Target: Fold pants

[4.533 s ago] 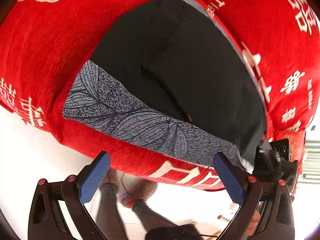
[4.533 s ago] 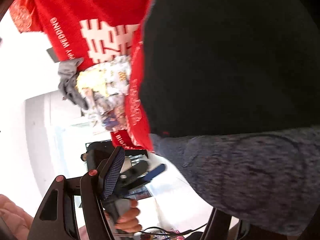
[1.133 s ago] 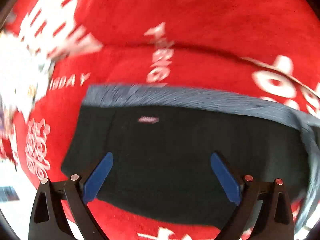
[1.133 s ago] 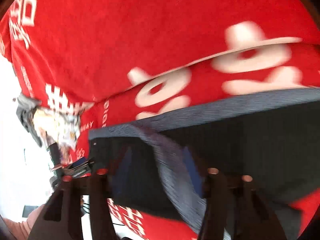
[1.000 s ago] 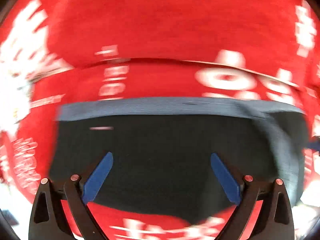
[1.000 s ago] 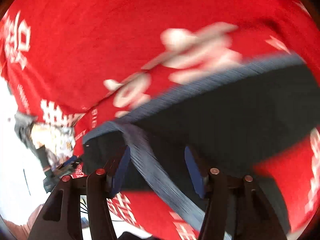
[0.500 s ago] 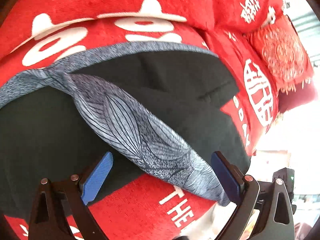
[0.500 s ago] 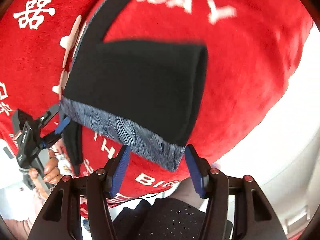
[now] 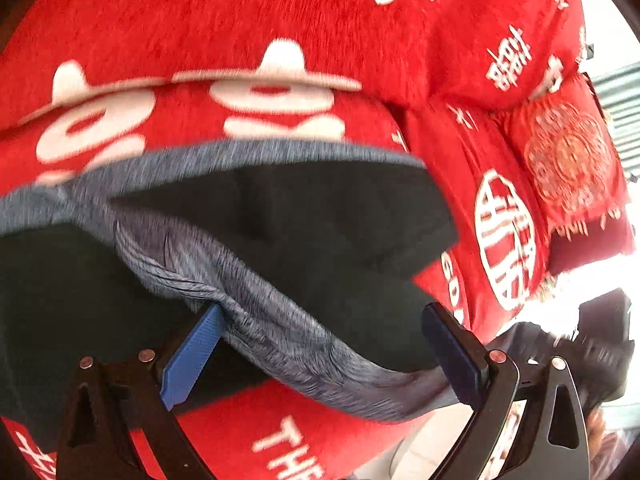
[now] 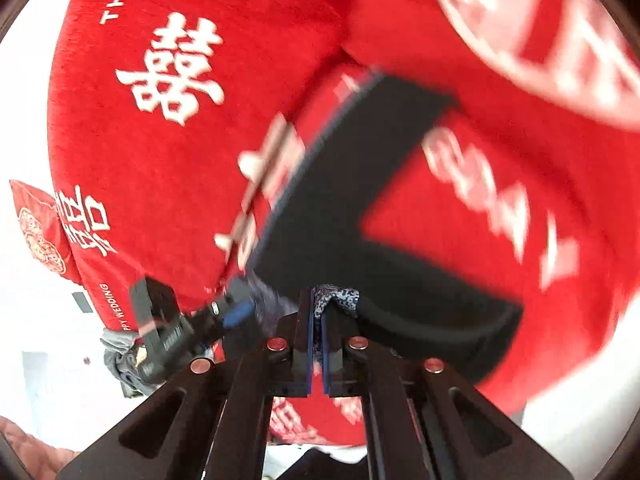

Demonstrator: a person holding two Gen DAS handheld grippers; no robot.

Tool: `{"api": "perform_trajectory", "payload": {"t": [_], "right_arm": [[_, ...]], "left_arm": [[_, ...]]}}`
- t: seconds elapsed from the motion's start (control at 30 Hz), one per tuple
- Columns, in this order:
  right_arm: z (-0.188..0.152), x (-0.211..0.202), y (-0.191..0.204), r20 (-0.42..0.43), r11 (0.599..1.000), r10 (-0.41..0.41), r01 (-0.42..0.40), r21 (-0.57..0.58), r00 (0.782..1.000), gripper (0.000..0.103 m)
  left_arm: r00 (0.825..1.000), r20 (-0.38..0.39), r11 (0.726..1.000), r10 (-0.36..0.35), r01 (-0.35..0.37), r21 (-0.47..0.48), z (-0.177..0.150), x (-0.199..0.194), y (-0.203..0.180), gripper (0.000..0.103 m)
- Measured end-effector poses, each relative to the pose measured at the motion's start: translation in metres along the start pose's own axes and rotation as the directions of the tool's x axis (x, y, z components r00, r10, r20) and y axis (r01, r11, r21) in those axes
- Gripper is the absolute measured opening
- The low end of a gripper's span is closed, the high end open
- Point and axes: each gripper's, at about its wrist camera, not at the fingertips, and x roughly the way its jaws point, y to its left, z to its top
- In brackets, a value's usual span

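Black pants (image 9: 320, 240) with a grey patterned waistband (image 9: 256, 312) lie on a red plush cover (image 9: 240, 20) printed with white characters and lettering. Looks like a sofa or bed; cannot tell which.

Left wrist view: left claw (image 9: 320, 360) stands wide, blue pads well apart. The waistband runs diagonally through the gap, from far left down to near right. The left pad (image 9: 192, 360) sits right against the band's near edge; cannot tell if it presses. The right pad (image 9: 452, 356) is just beside the band's low end. Nothing is clamped. Black fabric spreads on both sides of the band, with a squared-off panel to the far right. A red embroidered cushion (image 9: 568, 156) with fringe sits far right. The right claw's dark body shows blurred at the near right edge.

Right wrist view: right claw (image 10: 317, 344) is fully closed, pads pinched on a bit of the patterned waistband (image 10: 334, 298) sticking up between the tips. The pants (image 10: 360, 208) form a dark L shape reaching far from the claw, with a rolled black edge to the right. The left claw (image 10: 224, 318) comes in from the near left, blue pad close to the same band. View blurry.
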Motion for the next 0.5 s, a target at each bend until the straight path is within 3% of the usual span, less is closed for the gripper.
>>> {"api": "perform_trajectory", "payload": {"t": [0.17, 0.3, 0.37, 0.4, 0.43, 0.5], "right_arm": [[0.092, 0.029, 0.023, 0.021, 0.998, 0.004, -0.003, -0.068, 1.0, 0.003], [0.149, 0.059, 0.026, 0.02, 0.994, -0.07, 0.071, -0.082, 0.997, 0.008], [0.173, 0.07, 0.034, 0.031, 0.982, -0.144, 0.146, -0.117, 0.989, 0.022], [0.179, 0.07, 0.037, 0.047, 0.977, -0.162, 0.167, -0.13, 0.986, 0.046], [0.182, 0.066, 0.04, 0.06, 0.974, -0.166, 0.173, -0.148, 0.984, 0.063], [0.173, 0.057, 0.038, 0.072, 0.975, -0.155, 0.164, -0.148, 0.985, 0.064]], "left_arm": [[0.996, 0.076, 0.998, 0.055, -0.054, -0.014, 0.056, 0.01, -0.02, 0.1], [0.981, 0.156, 0.992, 0.117, -0.108, -0.06, 0.104, 0.01, -0.026, 0.1], [0.969, 0.191, 0.986, 0.159, -0.147, -0.074, 0.121, 0.004, -0.026, 0.1], [0.964, 0.2, 0.984, 0.175, -0.163, -0.076, 0.125, 0.001, -0.026, 0.1], [0.959, 0.205, 0.98, 0.194, -0.183, -0.075, 0.126, -0.003, -0.026, 0.1], [0.951, 0.198, 0.971, 0.239, -0.23, -0.066, 0.12, -0.006, -0.023, 0.1]]}}
